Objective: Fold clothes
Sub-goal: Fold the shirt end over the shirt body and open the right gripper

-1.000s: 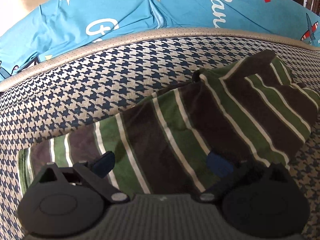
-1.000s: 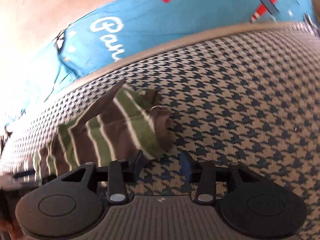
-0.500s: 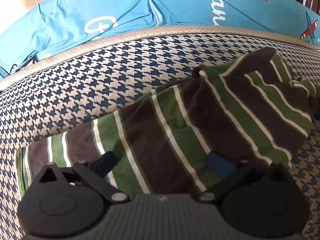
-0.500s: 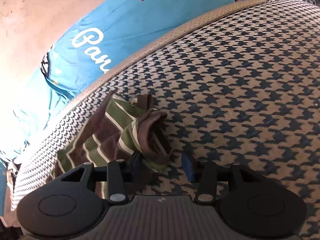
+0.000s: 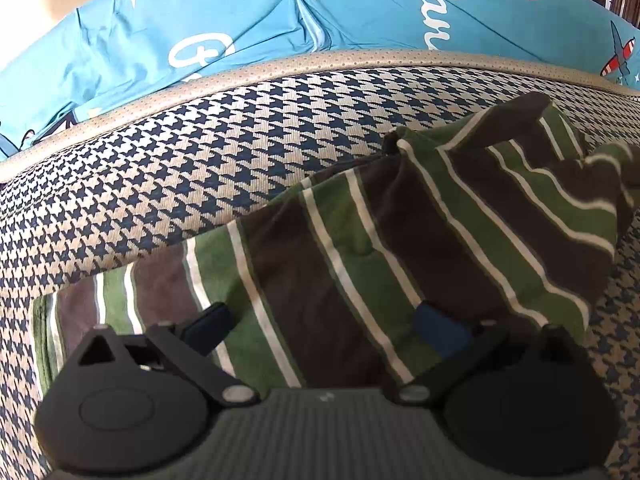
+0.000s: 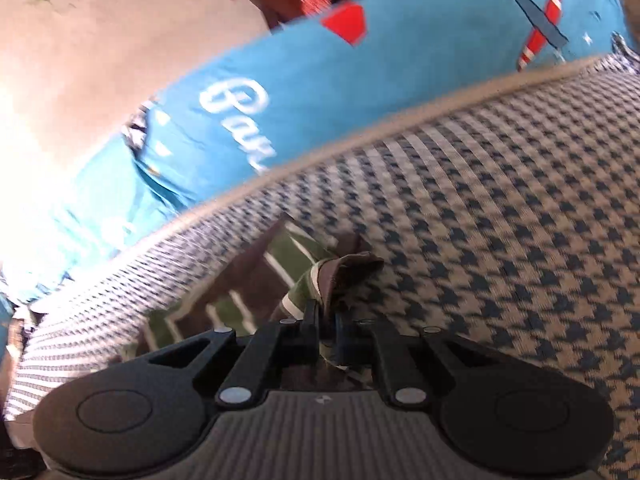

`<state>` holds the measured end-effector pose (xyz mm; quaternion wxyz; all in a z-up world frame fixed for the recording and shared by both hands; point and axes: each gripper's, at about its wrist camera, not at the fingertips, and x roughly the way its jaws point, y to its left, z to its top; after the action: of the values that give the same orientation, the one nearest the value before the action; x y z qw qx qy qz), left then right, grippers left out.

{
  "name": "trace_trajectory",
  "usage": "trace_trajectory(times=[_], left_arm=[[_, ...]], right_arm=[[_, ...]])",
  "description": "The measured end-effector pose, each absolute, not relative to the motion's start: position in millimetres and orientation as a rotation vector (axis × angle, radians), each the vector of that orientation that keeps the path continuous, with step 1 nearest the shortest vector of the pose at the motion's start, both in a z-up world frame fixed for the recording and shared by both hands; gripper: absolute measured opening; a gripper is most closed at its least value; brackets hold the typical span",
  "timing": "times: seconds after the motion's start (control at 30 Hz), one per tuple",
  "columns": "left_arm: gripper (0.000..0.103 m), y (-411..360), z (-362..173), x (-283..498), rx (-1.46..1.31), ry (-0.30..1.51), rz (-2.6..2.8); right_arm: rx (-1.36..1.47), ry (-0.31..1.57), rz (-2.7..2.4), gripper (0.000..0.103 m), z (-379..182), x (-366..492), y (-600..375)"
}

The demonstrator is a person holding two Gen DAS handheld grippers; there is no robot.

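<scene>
Compared with one second ago, the right gripper (image 6: 327,322) has come forward to the bunched brown end of the green, brown and white striped knit garment (image 5: 400,264), and its jaws have just been closing; they now pinch that cloth end (image 6: 340,276) between them, which earlier lay free in front of open fingers. I judge this grip is for lifting the end over the rest of the garment to make a fold.

Nearest to the left camera, the left gripper (image 5: 324,326) has not moved. Its blue fingertips (image 5: 208,326) are wide apart and rest low over the middle of the garment, clamped on nothing; probably they hold the cloth down while the other end is pulled.

That garment lies stretched on the blue-and-beige houndstooth mattress (image 5: 200,168), its left hem flat, its right part wrinkled and raised.

Beyond the garment the mattress is bare up to its beige dotted border (image 5: 280,70), so there is free room. Behind this border lies blue printed bedding (image 5: 240,12), further away from the garment.
</scene>
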<state>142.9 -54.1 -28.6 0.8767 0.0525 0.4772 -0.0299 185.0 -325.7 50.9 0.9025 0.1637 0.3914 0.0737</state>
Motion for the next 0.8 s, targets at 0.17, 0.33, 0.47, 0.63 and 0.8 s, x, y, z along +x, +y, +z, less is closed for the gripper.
trace_trajectory(times=[0.17,0.33,0.47,0.63,0.8], left_arm=[[0.103,-55,-28,142,0.101,1.000,-0.068],[0.103,-54,-29,145,0.096,1.006,-0.073],[0.103,-53,-30,147,0.097,1.007,-0.073],[0.103,-53,-30,150,0.102,1.005,-0.077],[0.103,-56,-32,147,0.106,1.002,-0.078]], right_arm=[[0.395,0.804,0.114,0.010,52,190,-326],[0.422,0.854,0.147,0.013,41,212,-314],[0.402,0.883,0.165,0.017,38,214,-317],[0.336,0.875,0.142,0.036,49,207,-328],[0.341,0.900,0.161,0.038,54,194,-346]])
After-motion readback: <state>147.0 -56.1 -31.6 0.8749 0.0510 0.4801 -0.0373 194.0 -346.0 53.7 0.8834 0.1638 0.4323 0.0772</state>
